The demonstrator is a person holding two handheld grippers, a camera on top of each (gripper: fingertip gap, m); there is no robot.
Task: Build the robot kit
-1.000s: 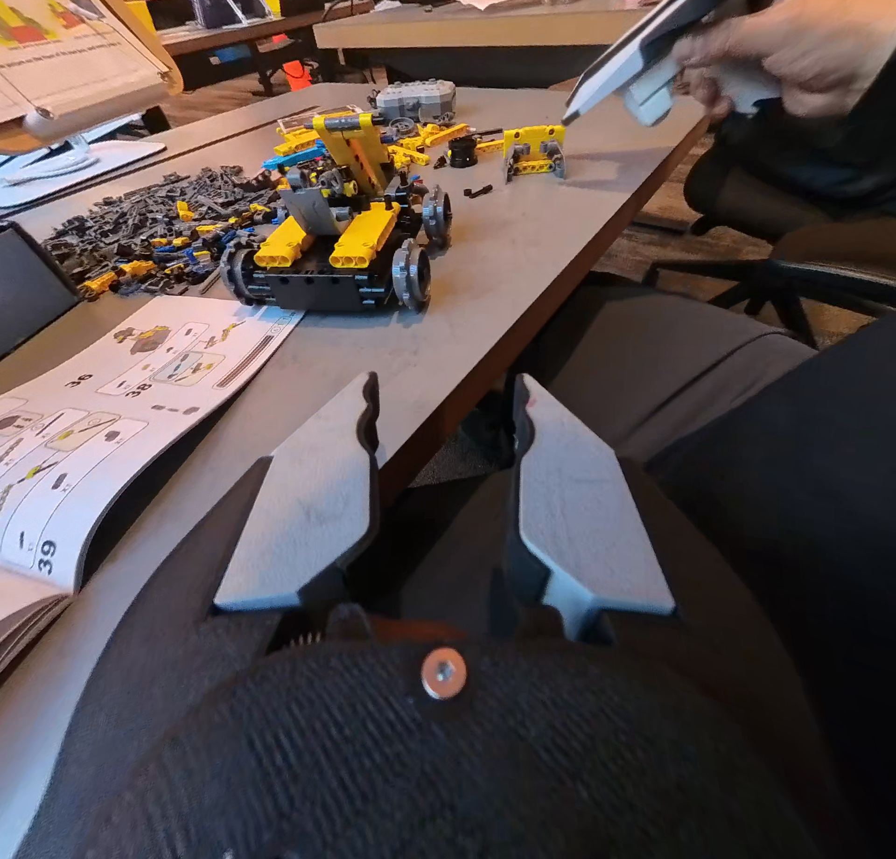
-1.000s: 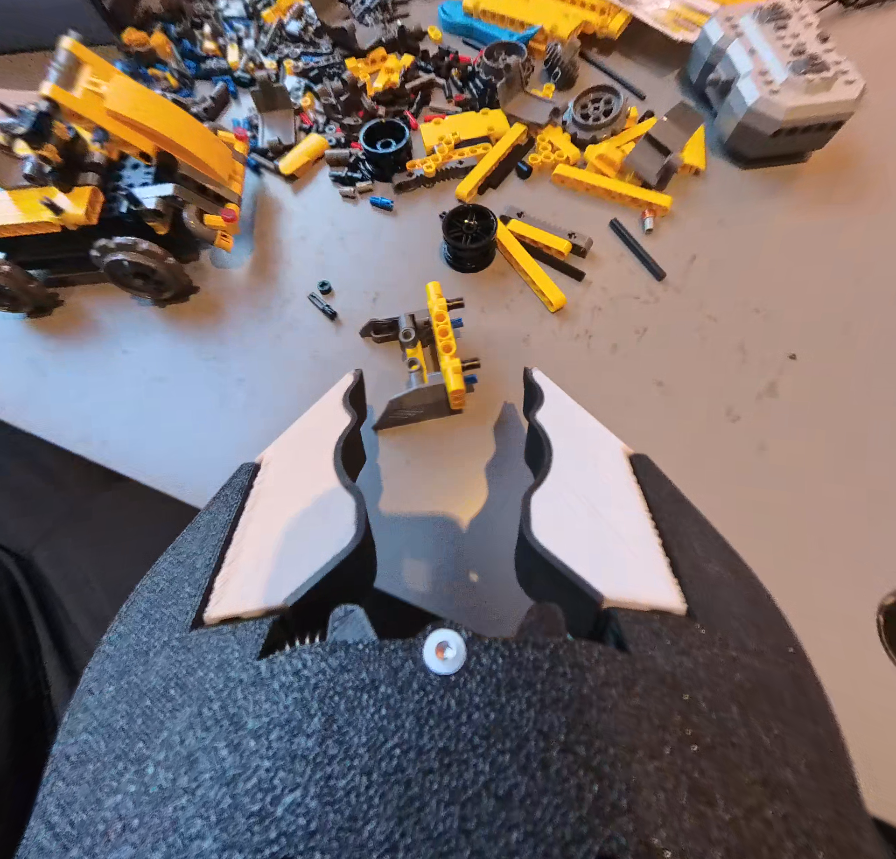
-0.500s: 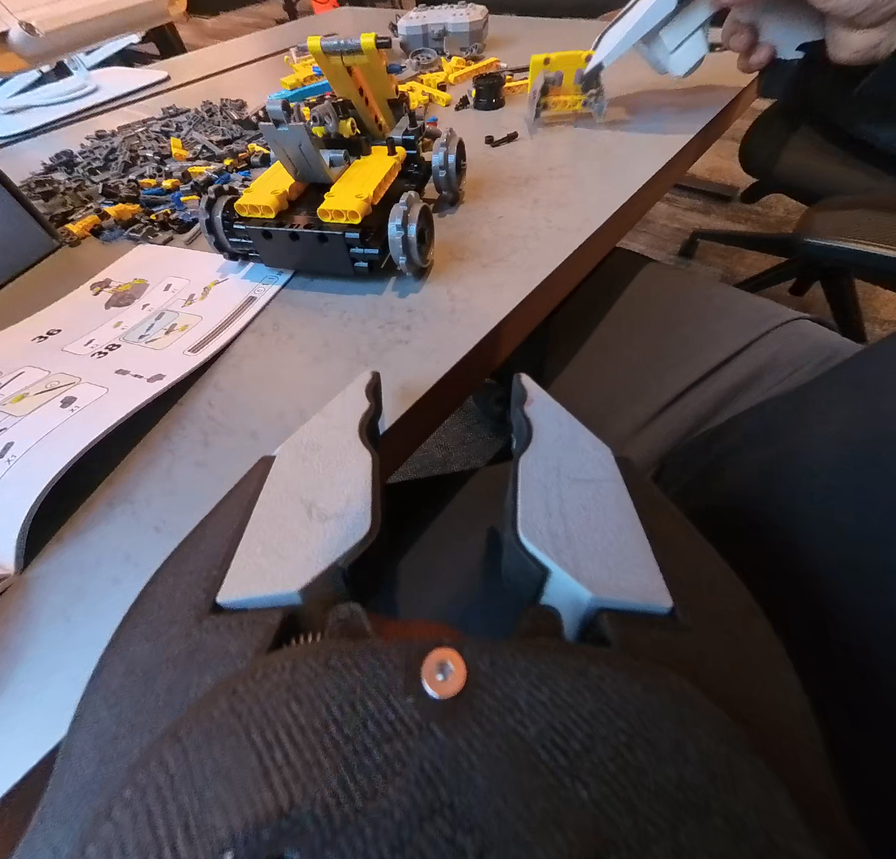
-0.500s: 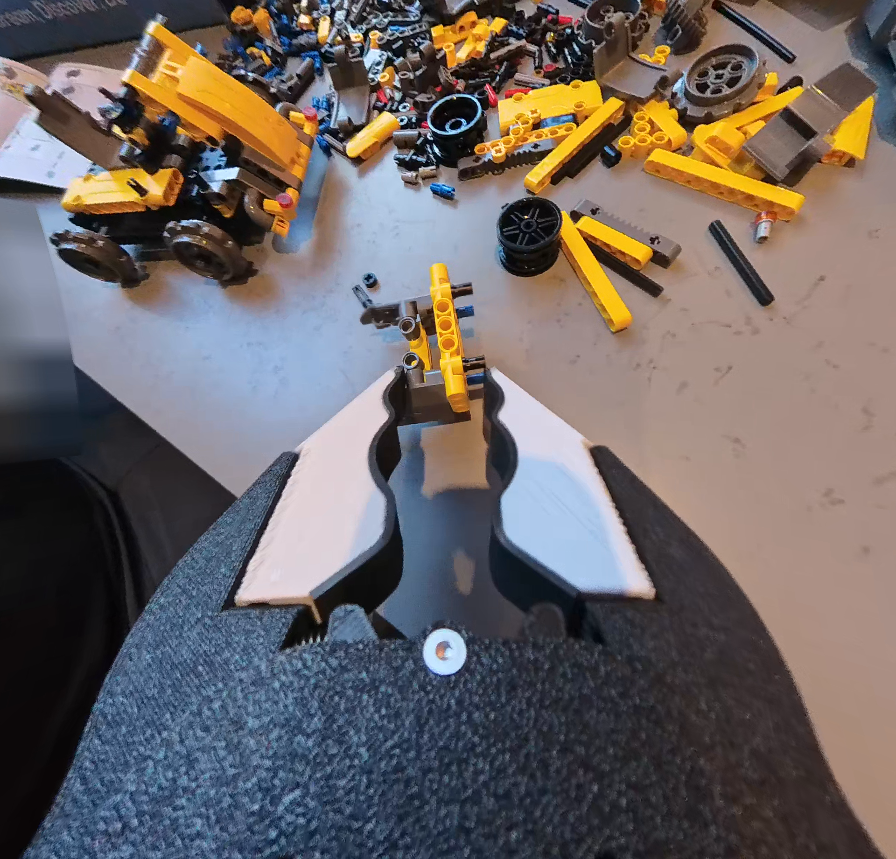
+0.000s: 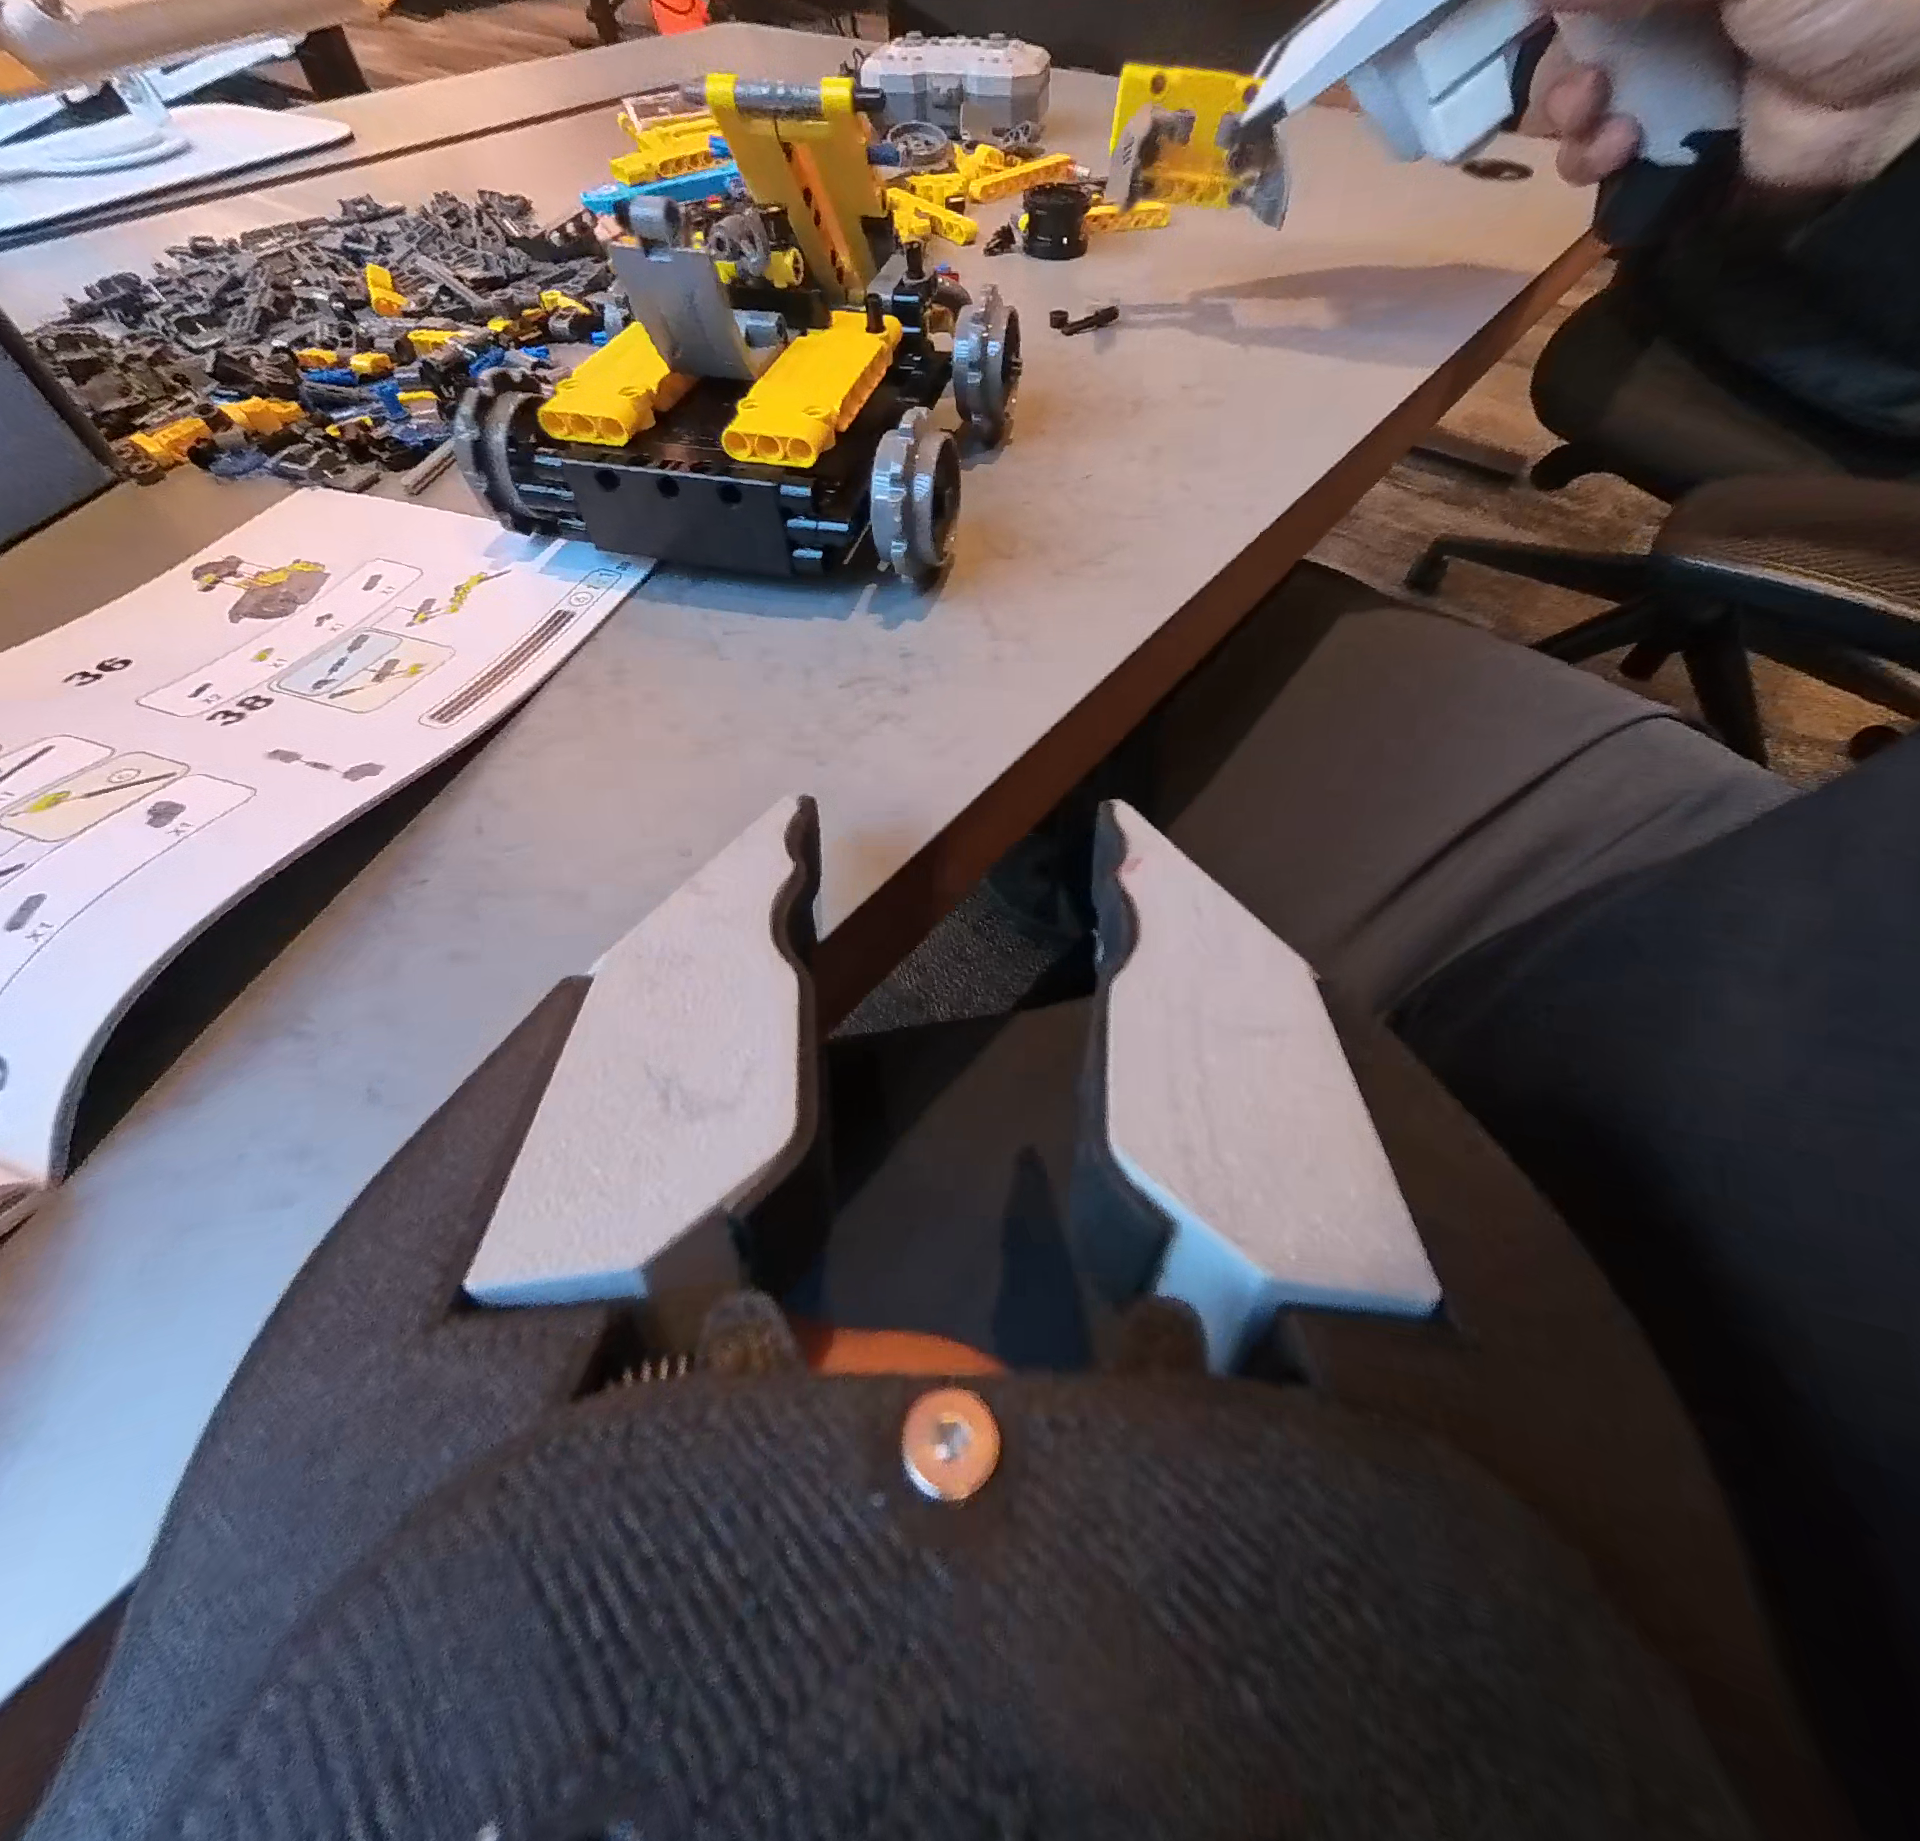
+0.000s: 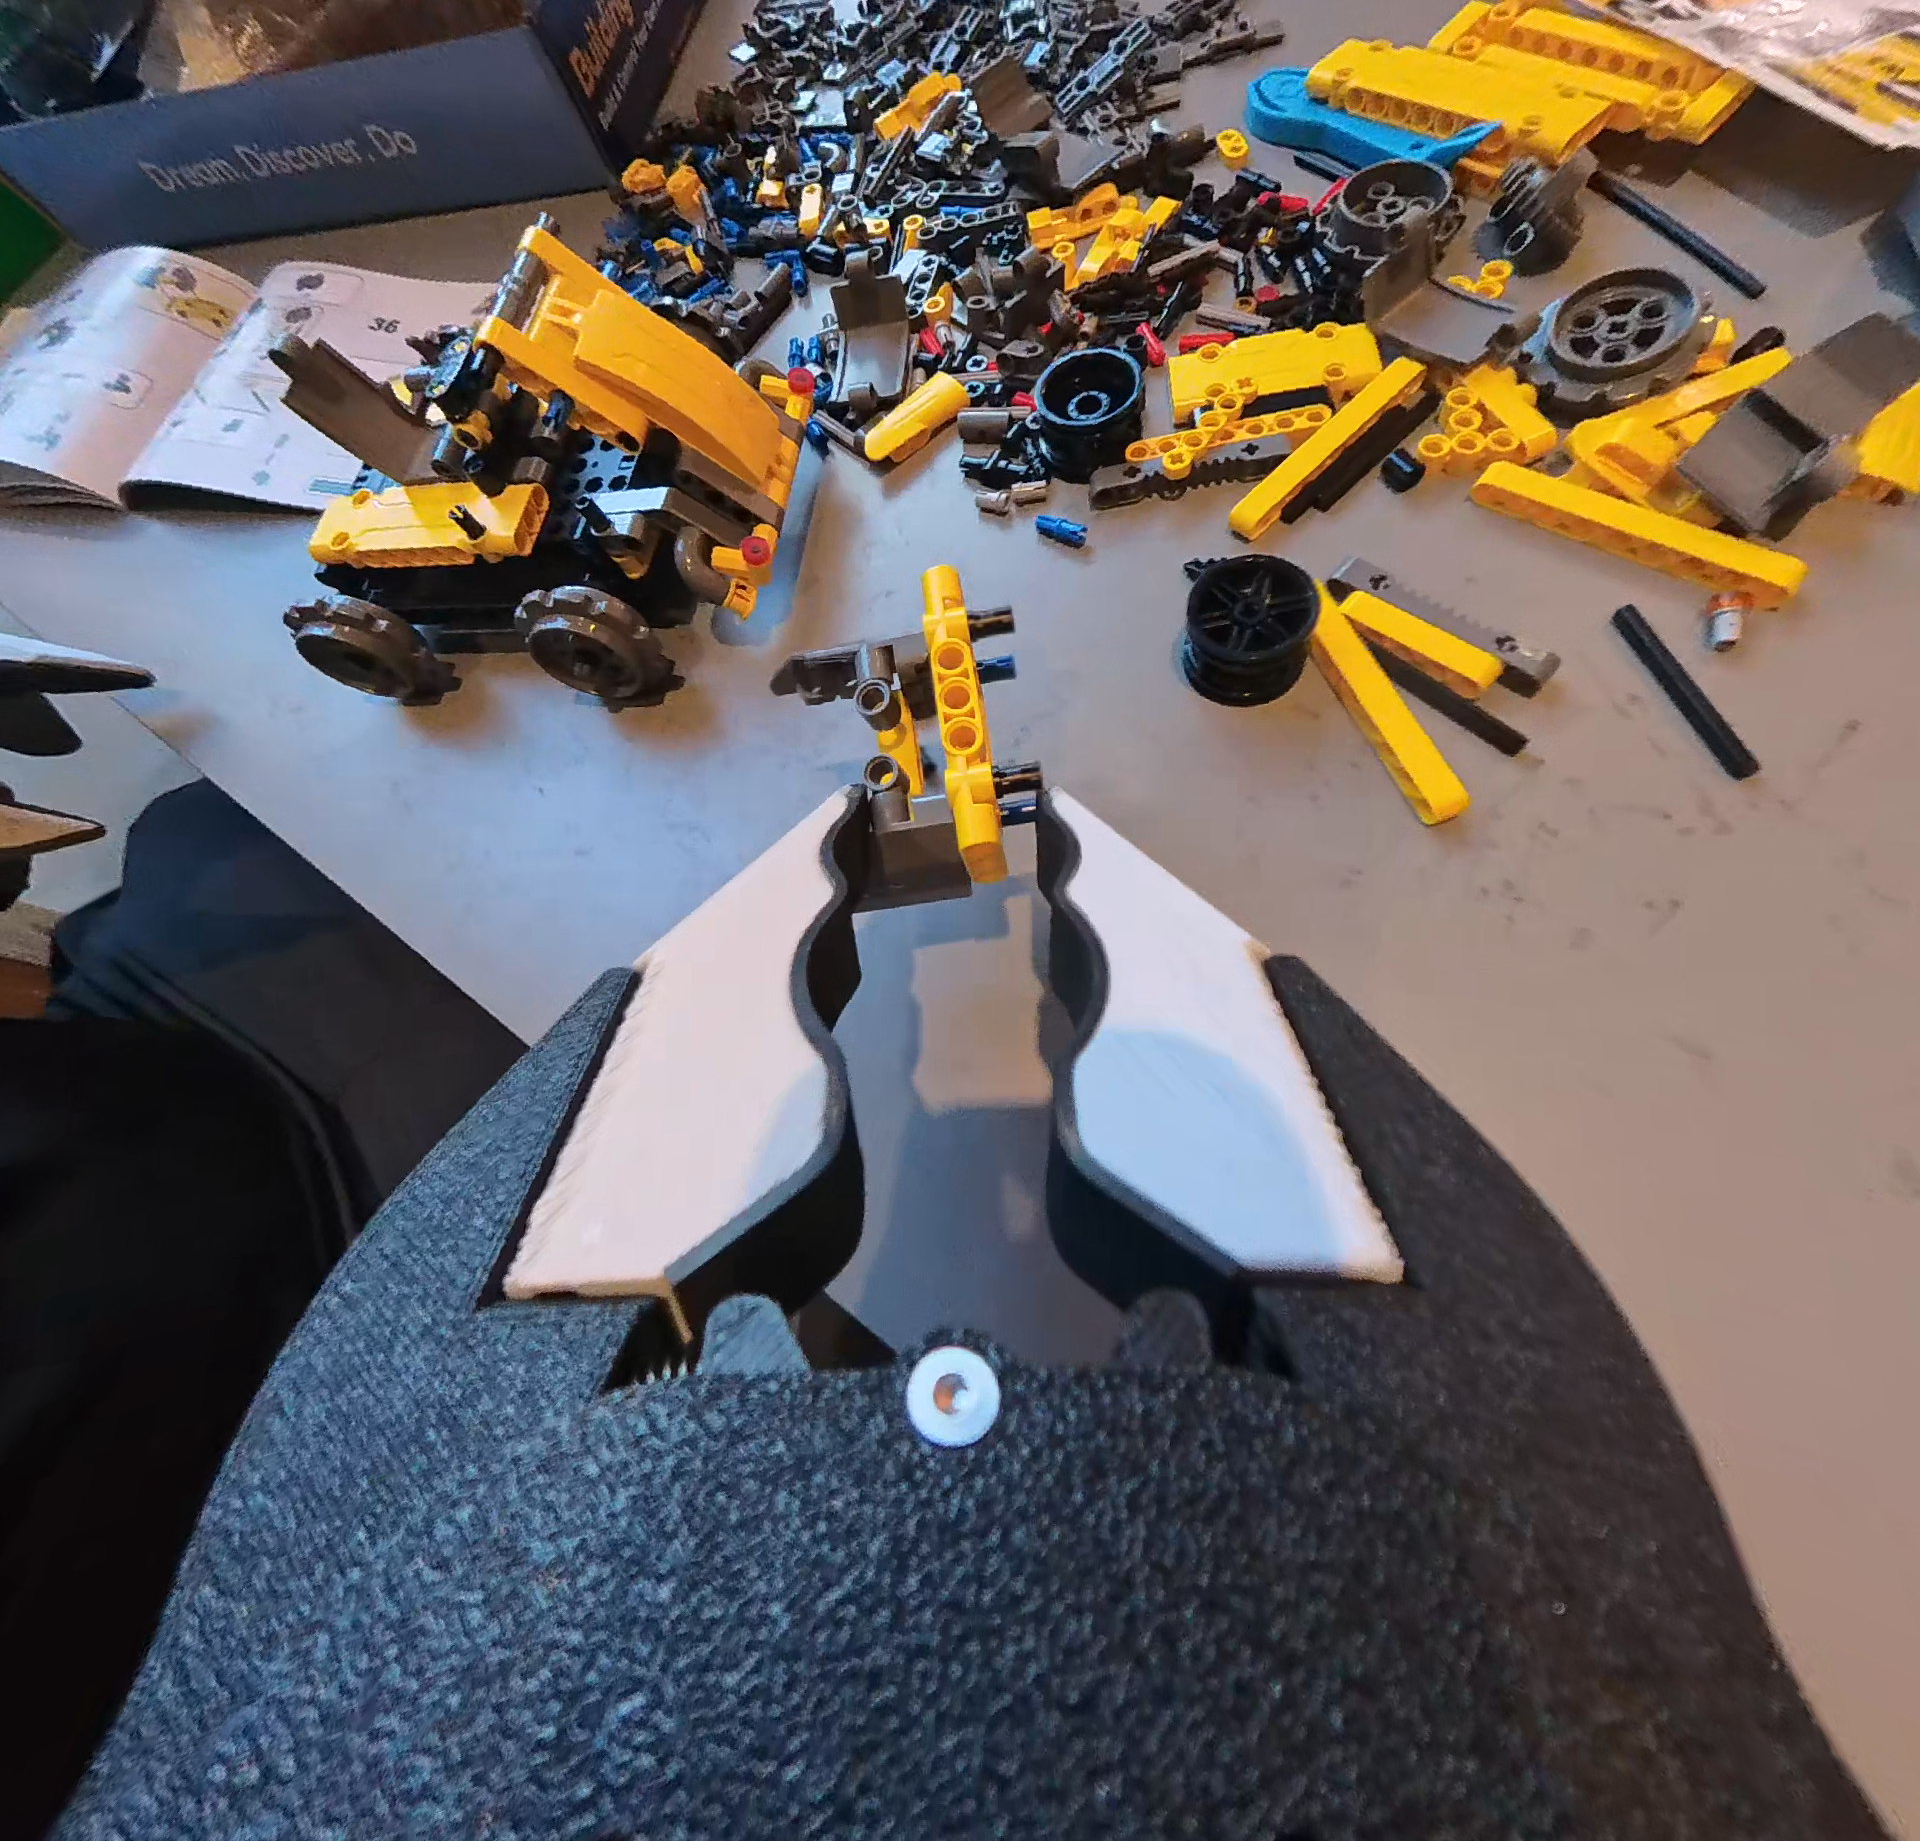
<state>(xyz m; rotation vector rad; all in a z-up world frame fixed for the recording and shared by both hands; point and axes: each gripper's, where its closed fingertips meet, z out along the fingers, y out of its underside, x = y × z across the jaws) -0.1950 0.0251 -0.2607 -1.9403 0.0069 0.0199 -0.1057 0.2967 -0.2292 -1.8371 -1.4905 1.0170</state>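
my left gripper (image 5: 951,856) hangs released at the near edge of the grey table (image 5: 727,711), holding nothing. my right gripper (image 6: 943,825) is clenched on a small yellow-and-grey brick assembly (image 6: 935,731), lifted above the tabletop. farther left stands the yellow-and-black wheeled brick vehicle (image 6: 551,503), loose bricks (image 6: 1039,233) beyond.

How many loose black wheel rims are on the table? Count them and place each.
2. One black rim sits at the near edge of the parts pile; the other rim stands apart beside a yellow beam. More may be buried.
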